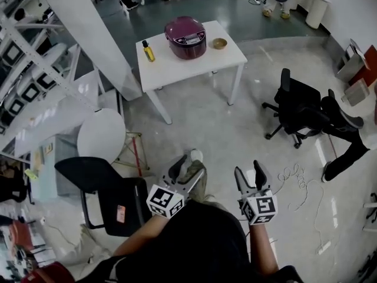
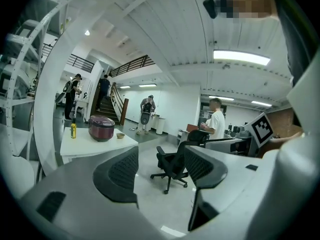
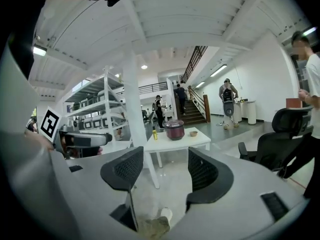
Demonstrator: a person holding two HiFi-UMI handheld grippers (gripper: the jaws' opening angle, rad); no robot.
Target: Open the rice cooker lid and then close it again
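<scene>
A maroon rice cooker [image 1: 186, 37] with its lid down sits on a white table [image 1: 194, 63] far ahead across the floor. It also shows small and distant in the left gripper view [image 2: 101, 128] and the right gripper view [image 3: 174, 129]. My left gripper [image 1: 186, 171] and right gripper [image 1: 250, 176] are held close to my body, well short of the table. Both are open with nothing between their jaws. In the gripper views the left gripper [image 2: 161, 170] and right gripper [image 3: 165, 170] frame bare floor.
A yellow bottle [image 1: 148, 50] and a small bowl [image 1: 220, 43] share the table. A black office chair [image 1: 300, 108] stands right, another black chair [image 1: 106, 196] near left, beside a round white table [image 1: 101, 134]. A person's legs [image 1: 350, 140] are at the right edge. Shelving [image 1: 35, 75] lines the left.
</scene>
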